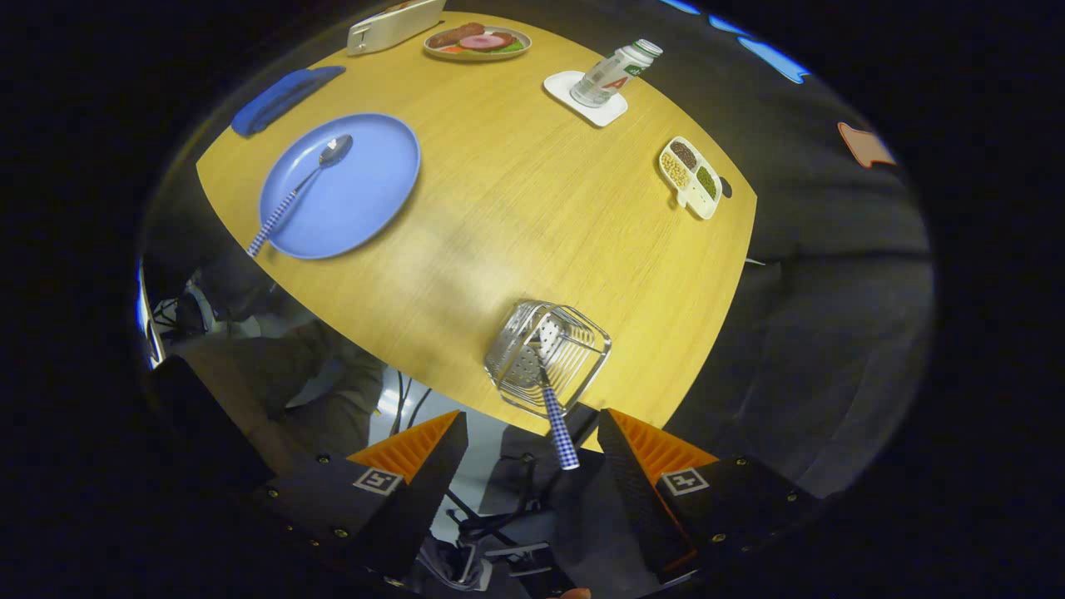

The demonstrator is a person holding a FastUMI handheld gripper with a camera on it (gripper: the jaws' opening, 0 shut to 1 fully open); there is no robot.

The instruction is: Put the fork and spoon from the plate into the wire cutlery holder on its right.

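Gripper [531, 416], seen along its own axis. Two wedge-shaped fingers [416, 449] taper to narrow tips and stand wide apart, pressing on nothing. The sloping upper face of each finger is moulded in fine parallel ridges; the inner face is flat and smooth. Behind each finger sits a broad, flat-topped block [333, 499]. Each block carries one square marker [378, 480], a black pattern on white, set just behind the ridged face. Small round screws [739, 460] with bright heads dot the block tops and edges.
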